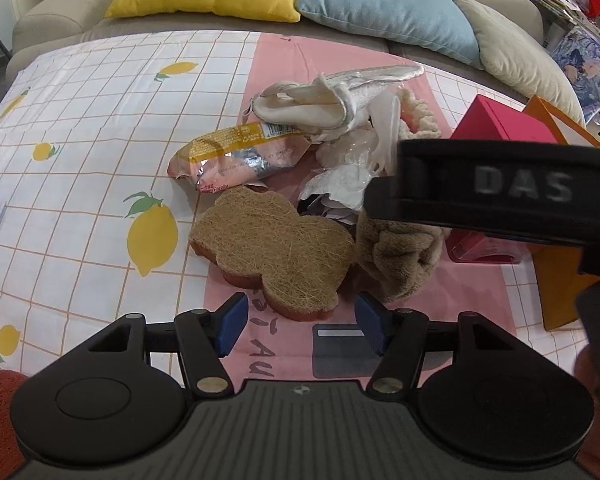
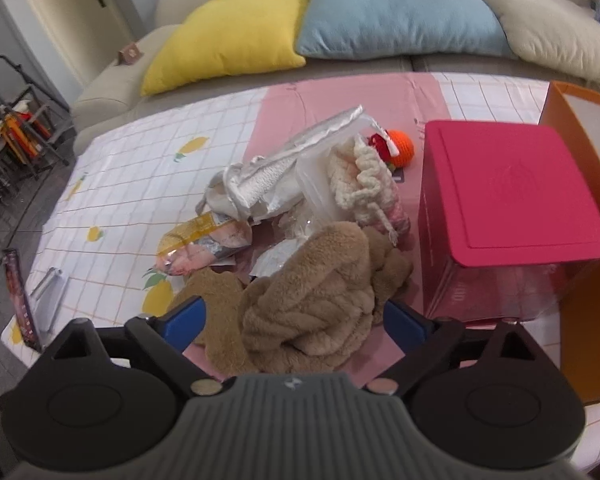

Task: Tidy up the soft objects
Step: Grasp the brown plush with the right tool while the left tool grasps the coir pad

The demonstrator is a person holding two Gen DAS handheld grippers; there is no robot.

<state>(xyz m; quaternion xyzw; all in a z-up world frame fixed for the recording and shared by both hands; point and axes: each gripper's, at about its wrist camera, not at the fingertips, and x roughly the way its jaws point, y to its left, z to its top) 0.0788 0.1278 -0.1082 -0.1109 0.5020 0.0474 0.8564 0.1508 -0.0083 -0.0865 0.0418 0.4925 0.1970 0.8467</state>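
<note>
A heap of soft things lies on the lemon-print cloth [image 1: 80,152]. In the left wrist view a brown loofah sponge [image 1: 268,248] with a red underside lies flat, its near edge reaching between the blue fingertips of my left gripper [image 1: 300,326]. The jaws stand open, clear of the sponge. In the right wrist view a bundled tan plush cloth [image 2: 312,300] sits between the wide-open jaws of my right gripper [image 2: 294,322], and the pads do not press on it. The same plush cloth [image 1: 396,256] lies right of the sponge, partly hidden under the right gripper's black body [image 1: 500,188].
Behind lie an orange-pink snack wrapper [image 1: 236,156], a white satin shoe [image 1: 320,104], crumpled plastic [image 1: 340,160], a cream crochet piece [image 2: 360,184] and an orange knitted ball [image 2: 402,146]. A pink lidded box [image 2: 508,208] and an orange paper bag [image 2: 592,240] stand at the right. Sofa cushions [image 2: 228,48] line the back.
</note>
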